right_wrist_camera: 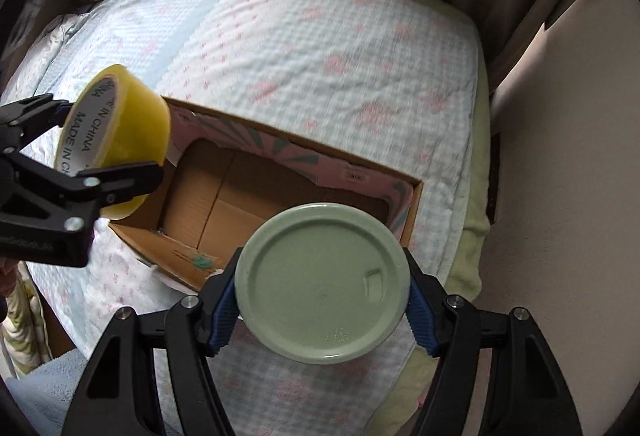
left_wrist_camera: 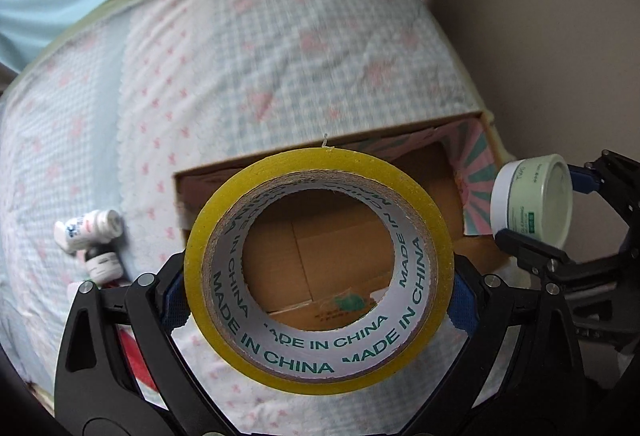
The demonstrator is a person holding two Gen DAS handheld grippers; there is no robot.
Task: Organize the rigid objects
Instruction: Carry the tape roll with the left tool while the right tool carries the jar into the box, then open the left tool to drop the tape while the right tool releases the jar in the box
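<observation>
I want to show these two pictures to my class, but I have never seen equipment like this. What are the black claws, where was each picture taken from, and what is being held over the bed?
The black claws are two hand-held grippers, one in each of a person's hands. Each carries a wide-angle camera looking along its fingers, so each picture shows its own claw at the bottom and the other claw at the side.

In the left camera's view, the left gripper is shut on a yellow tape roll. In the right camera's view, the right gripper is shut on a pale green jar, seen bottom-on.

Both hang above an open cardboard box that looks empty and lies on a bed with a checked, pink-patterned cover. Small white bottles lie on the cover beside the box.
</observation>
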